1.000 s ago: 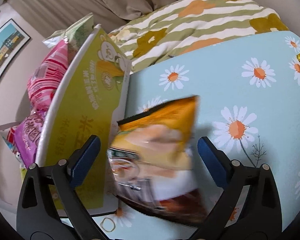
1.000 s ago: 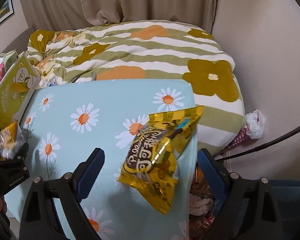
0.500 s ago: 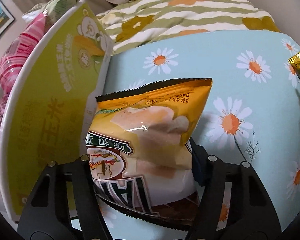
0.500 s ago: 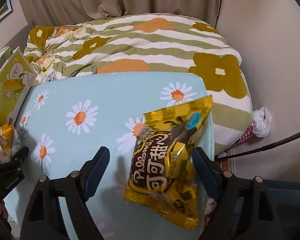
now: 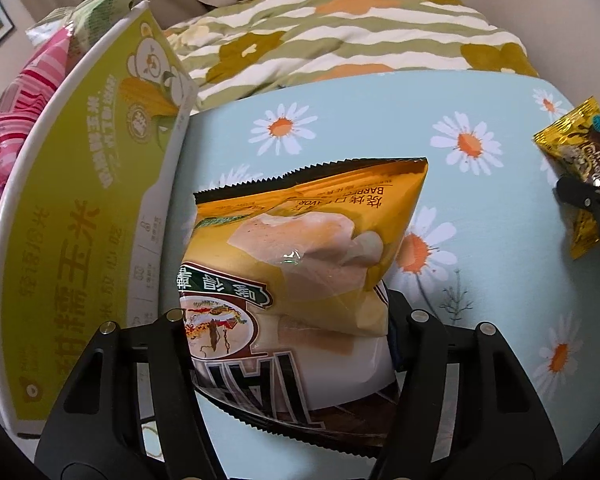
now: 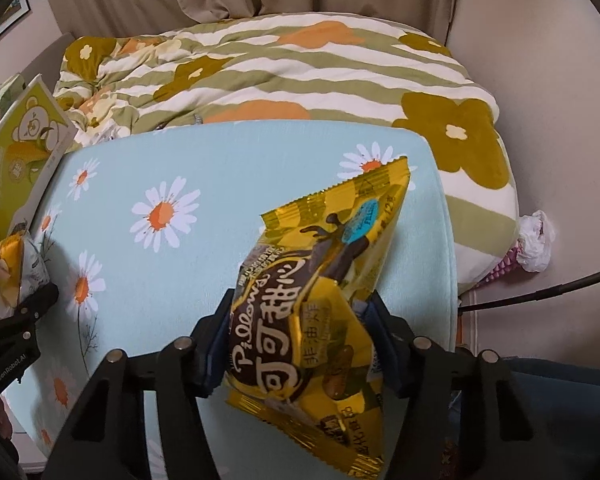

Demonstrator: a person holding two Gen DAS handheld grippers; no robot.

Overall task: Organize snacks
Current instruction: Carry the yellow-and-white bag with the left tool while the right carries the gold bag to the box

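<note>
My left gripper [image 5: 288, 344] is shut on an orange and white chip bag [image 5: 300, 264], held above the blue daisy table [image 5: 480, 260] beside a green and white carton [image 5: 88, 208]. My right gripper [image 6: 300, 344] is shut on a yellow Pillows snack bag [image 6: 320, 288] over the table's right part [image 6: 204, 160]. The Pillows bag [image 5: 580, 176] also shows at the right edge of the left wrist view. The chip bag [image 6: 8, 268] also shows at the left edge of the right wrist view.
Pink snack bags [image 5: 16, 92] and a green one [image 5: 96, 4] stand in the carton, whose flap [image 6: 24, 144] rises at the table's left. A striped flowered quilt [image 6: 300, 72] lies behind the table. A wall [image 6: 540, 80] and a black cable [image 6: 540, 292] are to the right.
Both grippers went from open to shut, each closing on the bag between its fingers. The left one moved closer to the carton side; the right one lifted the Pillows bag.
</note>
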